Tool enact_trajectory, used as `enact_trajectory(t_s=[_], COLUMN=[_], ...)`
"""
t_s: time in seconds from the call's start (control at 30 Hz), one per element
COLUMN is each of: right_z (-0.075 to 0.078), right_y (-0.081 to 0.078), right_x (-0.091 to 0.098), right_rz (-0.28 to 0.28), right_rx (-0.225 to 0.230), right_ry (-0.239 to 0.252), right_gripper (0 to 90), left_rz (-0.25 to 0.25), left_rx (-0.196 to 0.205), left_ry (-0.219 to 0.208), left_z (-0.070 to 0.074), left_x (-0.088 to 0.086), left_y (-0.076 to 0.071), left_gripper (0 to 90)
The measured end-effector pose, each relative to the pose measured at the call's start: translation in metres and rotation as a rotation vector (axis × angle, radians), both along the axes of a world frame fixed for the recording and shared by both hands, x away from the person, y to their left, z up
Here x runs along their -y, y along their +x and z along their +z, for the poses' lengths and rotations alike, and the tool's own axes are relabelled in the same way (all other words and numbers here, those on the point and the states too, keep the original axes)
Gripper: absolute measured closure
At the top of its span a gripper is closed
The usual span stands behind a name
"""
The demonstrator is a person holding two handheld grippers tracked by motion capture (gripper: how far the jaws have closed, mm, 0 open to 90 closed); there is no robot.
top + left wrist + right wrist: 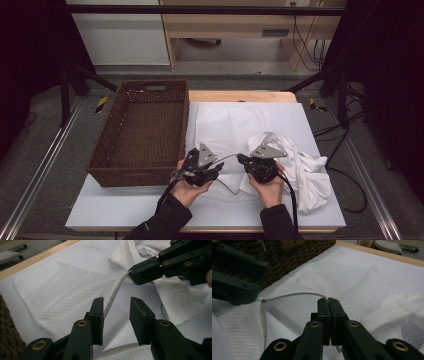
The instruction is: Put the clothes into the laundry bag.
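The right gripper [329, 301] was clamped tight on the white drawstring edge [294, 295] of a white mesh bag [225, 125] spread flat on the table beside the brown woven basket [145, 132]. The left gripper [116, 307] stood partly open, the cord running between its jaws, apparently unpressed. Crumpled white cloth [310, 170] lay right of the bag.

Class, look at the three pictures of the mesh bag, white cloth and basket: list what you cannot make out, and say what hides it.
- Basket, high view: the inside of its near wall, hidden by its own rim.
- White cloth, high view: its left part, behind the right hand-held gripper; what garment it is, too crumpled.
- Mesh bag, left gripper view: its near edge, behind the open left hand-held gripper.
- Drawstring, right gripper view: its end, inside the shut jaws.
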State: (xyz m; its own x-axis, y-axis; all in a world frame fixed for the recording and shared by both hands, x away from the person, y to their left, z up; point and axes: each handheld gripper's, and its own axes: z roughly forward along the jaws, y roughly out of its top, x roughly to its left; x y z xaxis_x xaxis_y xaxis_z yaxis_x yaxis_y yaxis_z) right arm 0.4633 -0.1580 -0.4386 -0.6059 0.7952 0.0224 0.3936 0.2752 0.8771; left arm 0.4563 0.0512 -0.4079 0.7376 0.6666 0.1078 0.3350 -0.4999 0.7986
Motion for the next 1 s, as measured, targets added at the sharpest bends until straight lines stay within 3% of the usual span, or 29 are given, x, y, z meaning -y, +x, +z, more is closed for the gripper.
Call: enact_trajectory(t_s=[0.1,0.17,0.2,0.23,0.27,0.33,0.4,0.43,0.47,0.6,0.63,0.67,0.7,0.8,0.9,0.93,0.97,1.0], right_z=[0.001,0.002,0.003,0.003,0.003,0.001,0.000,0.001,0.001,0.005,0.001,0.001,-0.010,-0.022,-0.039,-0.040,-0.040,-0.042], right_y=[-0.001,-0.003,-0.003,-0.003,-0.002,-0.001,-0.002,-0.004,-0.004,-0.022,-0.030,-0.030,-0.036,-0.037,-0.035,-0.033,-0.033,-0.031], right_x=[0.001,0.001,0.001,0.001,0.001,0.000,0.000,0.003,0.003,0.021,0.033,0.033,0.042,0.049,0.054,0.052,0.052,0.050], right_rz=[0.005,0.014,0.025,0.025,0.026,0.038,0.047,0.056,0.056,0.021,0.001,0.001,-0.025,-0.052,-0.055,-0.040,-0.040,-0.023], right_rx=[0.010,0.016,0.009,0.009,0.008,-0.005,-0.008,-0.020,-0.020,-0.004,-0.022,-0.022,-0.058,-0.081,-0.148,-0.164,-0.164,-0.178], right_ry=[0.012,0.022,0.026,0.026,0.022,0.022,0.012,0.012,0.012,-0.034,-0.046,-0.046,-0.085,-0.111,-0.095,-0.116,-0.116,-0.108], right_gripper=[89.3,89.2,89.0,89.0,88.9,88.4,86.3,76.3,76.3,59.3,53.2,53.2,49.6,48.4,50.0,55.8,55.8,67.6], left_rz=[0.004,0.013,0.006,0.006,0.001,-0.012,-0.012,-0.018,-0.018,-0.016,-0.014,-0.016,-0.012,-0.005,-0.003,-0.003,-0.007,-0.012], left_rx=[0.003,0.005,-0.029,-0.029,-0.054,-0.082,-0.080,-0.087,-0.087,-0.101,-0.103,-0.104,-0.109,-0.115,-0.117,-0.119,-0.118,-0.117], left_ry=[0.075,0.099,0.072,0.072,0.049,0.037,0.050,0.044,0.044,0.023,0.017,0.011,0.005,-0.012,-0.015,-0.016,-0.015,-0.017], left_z=[-0.010,-0.018,-0.023,-0.023,-0.025,-0.026,-0.026,-0.025,-0.025,-0.023,-0.023,-0.024,-0.024,-0.025,-0.026,-0.026,-0.026,-0.026], left_x=[0.014,0.018,0.017,0.017,0.016,0.015,0.016,0.015,0.015,0.011,0.010,0.009,0.009,0.006,0.004,0.004,0.004,0.004], left_y=[0.016,0.025,0.031,0.031,0.035,0.036,0.035,0.034,0.034,0.029,0.028,0.028,0.027,0.025,0.022,0.021,0.021,0.019], left_gripper=[60.2,62.4,70.7,76.9,76.9,88.0,88.6,88.7,88.8,88.7,88.7,88.7,88.7,88.7,88.7,88.7,88.7,88.7])
